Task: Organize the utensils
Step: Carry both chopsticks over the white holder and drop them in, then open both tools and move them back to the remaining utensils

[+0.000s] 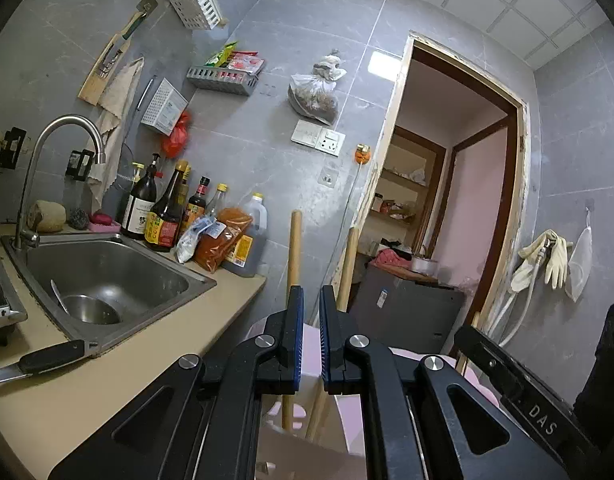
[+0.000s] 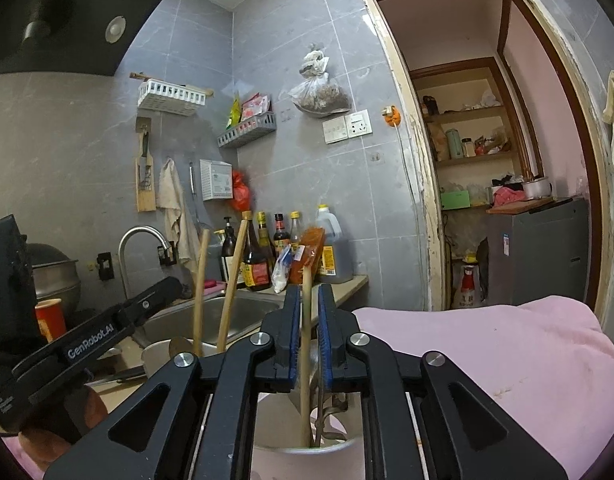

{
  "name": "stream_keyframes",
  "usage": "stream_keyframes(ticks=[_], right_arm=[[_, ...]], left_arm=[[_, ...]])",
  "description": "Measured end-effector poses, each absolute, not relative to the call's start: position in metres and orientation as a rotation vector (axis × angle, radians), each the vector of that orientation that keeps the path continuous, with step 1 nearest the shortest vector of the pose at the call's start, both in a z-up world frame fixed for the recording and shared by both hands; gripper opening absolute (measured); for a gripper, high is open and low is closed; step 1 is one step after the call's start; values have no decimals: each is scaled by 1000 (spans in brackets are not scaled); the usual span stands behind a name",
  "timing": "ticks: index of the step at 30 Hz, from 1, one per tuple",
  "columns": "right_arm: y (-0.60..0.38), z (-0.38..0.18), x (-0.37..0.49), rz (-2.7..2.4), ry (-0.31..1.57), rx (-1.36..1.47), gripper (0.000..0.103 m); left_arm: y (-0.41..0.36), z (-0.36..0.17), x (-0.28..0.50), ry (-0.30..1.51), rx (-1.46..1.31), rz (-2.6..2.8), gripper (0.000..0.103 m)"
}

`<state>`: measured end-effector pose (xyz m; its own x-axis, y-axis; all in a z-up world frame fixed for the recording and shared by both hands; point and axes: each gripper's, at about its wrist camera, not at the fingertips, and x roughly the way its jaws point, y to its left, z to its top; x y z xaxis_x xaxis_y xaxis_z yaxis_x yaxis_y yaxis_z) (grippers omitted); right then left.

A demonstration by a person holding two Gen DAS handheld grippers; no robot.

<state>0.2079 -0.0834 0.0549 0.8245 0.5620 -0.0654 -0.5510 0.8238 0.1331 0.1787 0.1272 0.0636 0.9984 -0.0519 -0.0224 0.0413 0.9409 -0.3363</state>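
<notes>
Wooden utensil handle (image 2: 305,320) stands upright between the right gripper (image 2: 307,320) pads, slightly parted and seemingly not pressing, its lower end at six o'clock inside the white holder (image 2: 307,446), left gripper (image 1: 311,320) shut, empty.

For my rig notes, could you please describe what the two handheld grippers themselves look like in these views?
Both are matte black linkage frames with triangular cut-outs and round silver pivot bolts. The left gripper and right gripper each have two narrow black fingers faced with ribbed blue pads. White lettering on the left one's side reads GenRobot.AI. A pink sleeve shows beside the right gripper. No cables are visible.
</notes>
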Motion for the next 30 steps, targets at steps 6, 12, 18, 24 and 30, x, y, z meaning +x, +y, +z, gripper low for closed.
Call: stream_keyframes(ticks=[6,12,18,24,30], right_arm=[[-83,55,207,595,92,117,24],[-87,58,200,566,41,119,33],[-96,65,201,512,14,150,52],[-116,69,202,464,37,165,76],[-146,69,195,408,69,147,91]], left_arm=[[127,61,175,21,-354,-62,23],[129,65,167,0,-365,-54,27],[126,71,159,-20,-347,-39,42],[118,76,152,-16,-325,-46,65],[104,79,146,4,-324,-110,90]])
